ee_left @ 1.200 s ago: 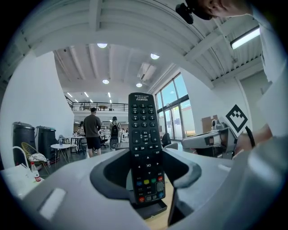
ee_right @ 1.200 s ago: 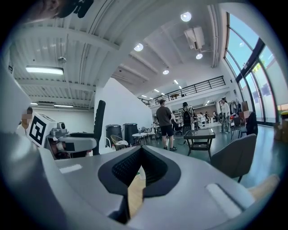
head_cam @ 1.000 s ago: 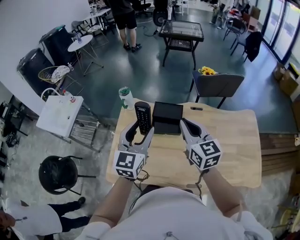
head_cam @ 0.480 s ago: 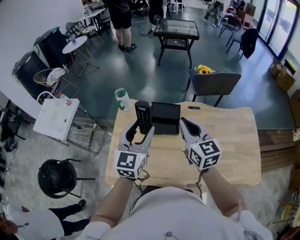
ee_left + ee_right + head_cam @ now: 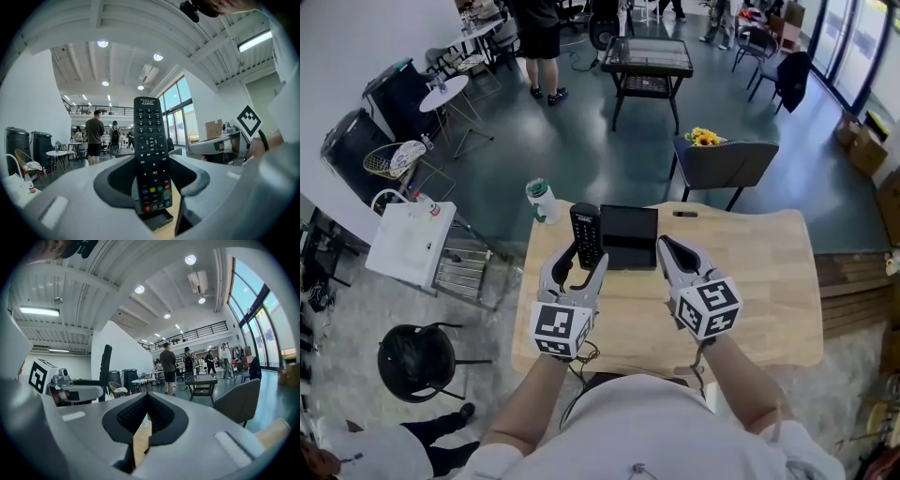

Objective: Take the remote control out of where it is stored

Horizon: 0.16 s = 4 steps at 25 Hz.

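The left hand-held gripper (image 5: 583, 263) pinches the remote (image 5: 585, 233) by its lower end and holds it upright above the table's (image 5: 750, 281) far-left part, just left of the black box (image 5: 628, 236) at the far edge. The remote looks light, stiff and smooth-sided. Held low like this it could pivot, so a grip nearer its middle, across the narrow sides, would be steadier. The right hand-held gripper (image 5: 667, 243) has its jaws pressed together on nothing, and it hangs just right of the box. Against a second ago little differs: same grip, same height, both hand-held grippers in place. Only the head view has shifted slightly.
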Tool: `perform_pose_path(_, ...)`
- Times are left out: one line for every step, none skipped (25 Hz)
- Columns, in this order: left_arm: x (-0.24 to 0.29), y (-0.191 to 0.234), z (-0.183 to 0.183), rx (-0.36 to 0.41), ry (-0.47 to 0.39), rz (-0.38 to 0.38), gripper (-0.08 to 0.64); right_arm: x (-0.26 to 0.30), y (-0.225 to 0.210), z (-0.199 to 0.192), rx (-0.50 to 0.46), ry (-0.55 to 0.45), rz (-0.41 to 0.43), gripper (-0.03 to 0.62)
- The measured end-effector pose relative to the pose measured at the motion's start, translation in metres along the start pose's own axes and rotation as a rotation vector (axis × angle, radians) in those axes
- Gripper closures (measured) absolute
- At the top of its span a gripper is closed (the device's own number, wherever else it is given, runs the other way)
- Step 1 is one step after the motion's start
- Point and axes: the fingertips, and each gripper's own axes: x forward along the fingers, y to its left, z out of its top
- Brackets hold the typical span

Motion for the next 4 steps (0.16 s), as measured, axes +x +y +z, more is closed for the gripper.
perform_pose_path(0.0004,-0.0009,-0.001,0.0,0.001,0.0,0.334,-0.0004,-0.0008,-0.0009,0.001,0.0,0.0,0.569)
perform_pose_path(0.0011,-0.002,-0.0017,0.001,0.002,-0.001,0.334,-0.0009,-0.0017,-0.0017,0.001,0.001,0.0,0.569)
perform_pose_path(0.0019,-0.0031,-0.0021,0.001,0.001,-0.001,0.334,-0.0013,-0.0028,-0.0023,0.002,0.001,0.0,0.569)
perform_pose_path(0.0027,-0.0043,-0.0024,0.002,0.001,-0.001,0.334,-0.0017,-0.0039,-0.0028,0.002,0.001,0.0,0.569)
